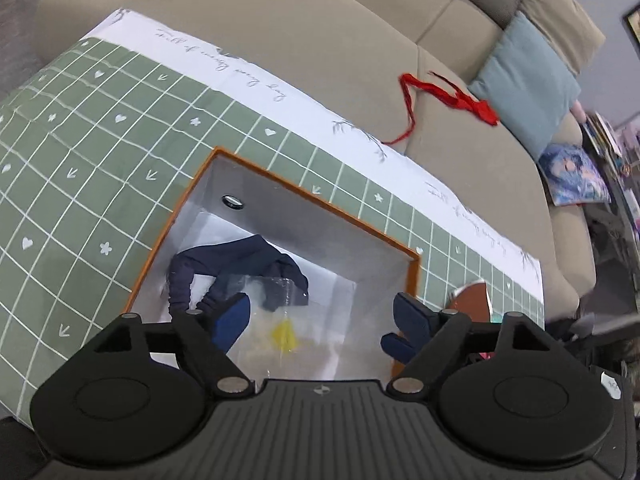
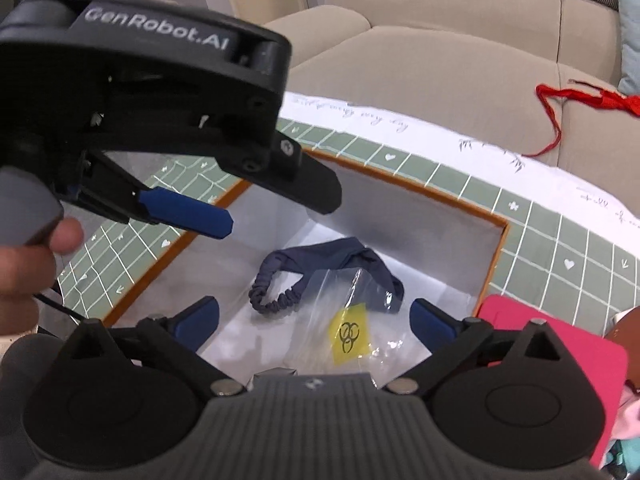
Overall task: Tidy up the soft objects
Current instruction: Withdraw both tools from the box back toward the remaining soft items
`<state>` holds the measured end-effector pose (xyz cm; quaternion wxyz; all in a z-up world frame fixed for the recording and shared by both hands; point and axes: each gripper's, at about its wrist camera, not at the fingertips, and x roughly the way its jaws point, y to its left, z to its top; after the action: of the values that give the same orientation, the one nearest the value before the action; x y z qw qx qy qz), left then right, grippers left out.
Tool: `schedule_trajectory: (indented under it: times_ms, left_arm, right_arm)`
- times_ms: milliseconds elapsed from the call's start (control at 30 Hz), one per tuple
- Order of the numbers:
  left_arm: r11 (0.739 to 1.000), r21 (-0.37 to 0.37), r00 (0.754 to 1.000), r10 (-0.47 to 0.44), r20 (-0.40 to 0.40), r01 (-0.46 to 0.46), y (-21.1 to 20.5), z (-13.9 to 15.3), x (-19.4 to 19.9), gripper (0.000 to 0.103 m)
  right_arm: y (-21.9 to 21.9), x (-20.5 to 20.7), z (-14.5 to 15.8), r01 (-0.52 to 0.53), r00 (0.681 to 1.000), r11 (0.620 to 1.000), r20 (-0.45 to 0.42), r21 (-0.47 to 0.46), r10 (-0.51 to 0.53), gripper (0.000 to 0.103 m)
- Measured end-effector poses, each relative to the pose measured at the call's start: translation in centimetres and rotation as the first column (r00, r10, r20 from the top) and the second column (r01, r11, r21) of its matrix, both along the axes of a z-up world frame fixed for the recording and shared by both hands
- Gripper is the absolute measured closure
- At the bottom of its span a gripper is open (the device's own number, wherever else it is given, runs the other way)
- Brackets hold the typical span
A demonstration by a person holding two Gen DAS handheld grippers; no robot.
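Right wrist view: your navy elastic fabric headband lies limp in the orange-rimmed white box, its long axis across the box floor, partly under a clear plastic bag. Light, floppy; pinch the scrunched band. Both your left hand-held gripper and right hand-held gripper hang open, empty.

left wrist view looks steeply down, close over orange-rimmed box, sofa in upper frame, right wrist view likewise close above same box, left gripper upper left of frame
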<state>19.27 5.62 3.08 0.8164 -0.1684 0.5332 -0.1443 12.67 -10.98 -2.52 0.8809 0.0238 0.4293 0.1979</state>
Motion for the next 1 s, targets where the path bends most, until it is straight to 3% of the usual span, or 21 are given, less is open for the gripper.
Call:
schedule_trajectory:
  times_ms: [100, 267, 500, 767, 867, 1000]
  left_arm:
    - [0.999, 0.003, 0.999, -0.035, 0.014, 0.035, -0.7, 1.6, 0.0, 0.008]
    - [0.997, 0.013, 0.990, -0.083, 0.115, 0.082, -2.0, 5.5, -0.6, 0.008]
    - [0.976, -0.149, 0.979, -0.138, 0.148, 0.160, -4.7, 7.9, -2.7, 0.008]
    - [0.953, -0.010, 0.912, -0.286, 0.295, 0.302, -13.0, 9.6, -7.7, 0.008]
    - [0.933, -0.011, 0.884, -0.337, 0.324, 0.360, -15.7, 9.4, -9.7, 0.008]
    - [0.932, -0.050, 0.883, -0.323, 0.340, 0.360, -18.0, 8.0, -12.0, 0.008]
  right_arm:
    - [-0.4, -0.2, 0.6, 0.006, 1.000, 1.000, -0.001, 0.013, -0.006, 0.003]
    - [-1.8, -1.1, 2.0, 0.036, 0.999, 0.999, -0.004, 0.034, -0.036, 0.003]
    - [-6.6, -3.1, 4.7, 0.101, 0.995, 0.989, 0.005, 0.108, -0.102, 0.003]
    - [-14.9, -5.6, 7.5, 0.292, 0.956, 0.954, 0.021, 0.064, -0.294, 0.003]
    - [-18.5, -7.2, 7.7, 0.363, 0.930, 0.930, 0.028, 0.058, -0.365, 0.003]
    - [-22.5, -9.8, 6.5, 0.444, 0.895, 0.896, 0.019, 0.022, -0.445, 0.003]
